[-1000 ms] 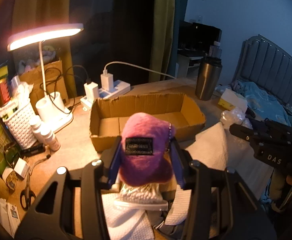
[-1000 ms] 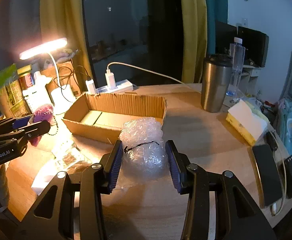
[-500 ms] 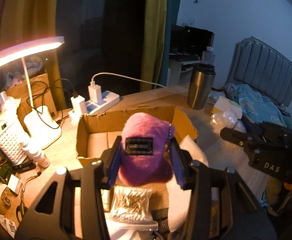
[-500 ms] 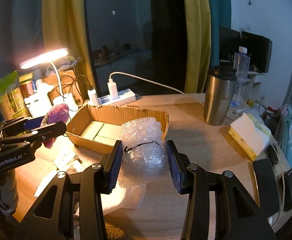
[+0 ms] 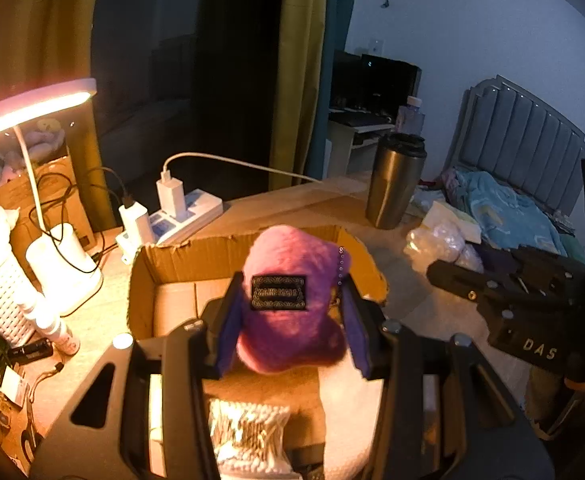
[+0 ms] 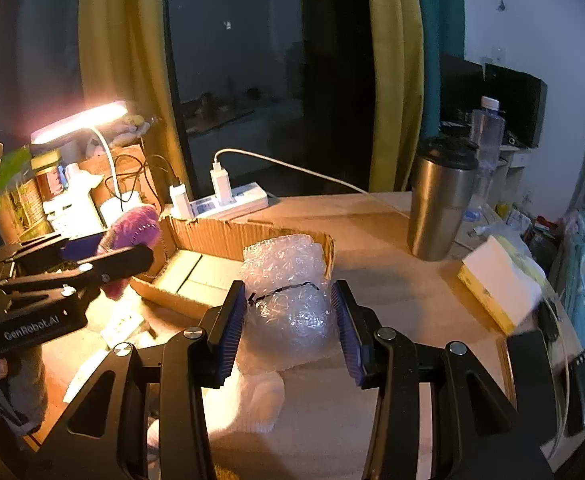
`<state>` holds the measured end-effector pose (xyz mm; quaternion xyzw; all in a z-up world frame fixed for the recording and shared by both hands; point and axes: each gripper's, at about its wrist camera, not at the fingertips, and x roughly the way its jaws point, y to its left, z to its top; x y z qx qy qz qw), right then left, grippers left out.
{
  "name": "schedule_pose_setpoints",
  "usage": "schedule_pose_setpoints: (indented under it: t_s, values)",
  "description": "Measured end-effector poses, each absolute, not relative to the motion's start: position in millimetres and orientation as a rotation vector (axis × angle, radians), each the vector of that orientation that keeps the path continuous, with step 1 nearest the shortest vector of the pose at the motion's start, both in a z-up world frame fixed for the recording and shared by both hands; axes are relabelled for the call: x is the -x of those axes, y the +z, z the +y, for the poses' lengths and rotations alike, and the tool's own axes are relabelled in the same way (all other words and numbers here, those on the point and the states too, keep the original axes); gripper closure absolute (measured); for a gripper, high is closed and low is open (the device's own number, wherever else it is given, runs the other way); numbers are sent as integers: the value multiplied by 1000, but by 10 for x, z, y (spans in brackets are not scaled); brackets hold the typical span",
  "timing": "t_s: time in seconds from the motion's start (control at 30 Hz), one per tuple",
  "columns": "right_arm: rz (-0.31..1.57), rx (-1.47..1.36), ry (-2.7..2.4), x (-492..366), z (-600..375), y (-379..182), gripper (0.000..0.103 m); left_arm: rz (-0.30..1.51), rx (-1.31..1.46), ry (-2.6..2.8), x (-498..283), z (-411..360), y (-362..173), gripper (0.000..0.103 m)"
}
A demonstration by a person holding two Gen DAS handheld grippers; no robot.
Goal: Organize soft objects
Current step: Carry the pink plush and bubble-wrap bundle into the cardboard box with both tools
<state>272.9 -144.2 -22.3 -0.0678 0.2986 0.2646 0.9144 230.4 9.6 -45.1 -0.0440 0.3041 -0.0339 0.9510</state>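
Between the pads of the left gripper [image 5: 290, 320] a purple plush [image 5: 288, 308] is pinched, now carried closer to the cardboard box [image 5: 148, 280] than a second ago. Bubble wrap [image 6: 288, 292] is likewise clamped in the right gripper [image 6: 290, 320], brought nearer the box's edge. Both releases are judged imminent.

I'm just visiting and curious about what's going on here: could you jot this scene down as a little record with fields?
Left gripper: shut on purple plush toy
Right gripper: shut on bubble wrap bundle
Cardboard box: open, nothing visible inside
Table: wooden, lit by desk lamp
Nearby: steel tumbler, power strip
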Motion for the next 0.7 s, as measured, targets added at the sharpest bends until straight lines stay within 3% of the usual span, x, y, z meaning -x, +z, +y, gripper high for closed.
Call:
schedule_pose_setpoints:
  t_s: [0.7]
  values:
    - [706,137,601,-3393,-1104,-574,57,707,151,-80,-2915,169,-844,57]
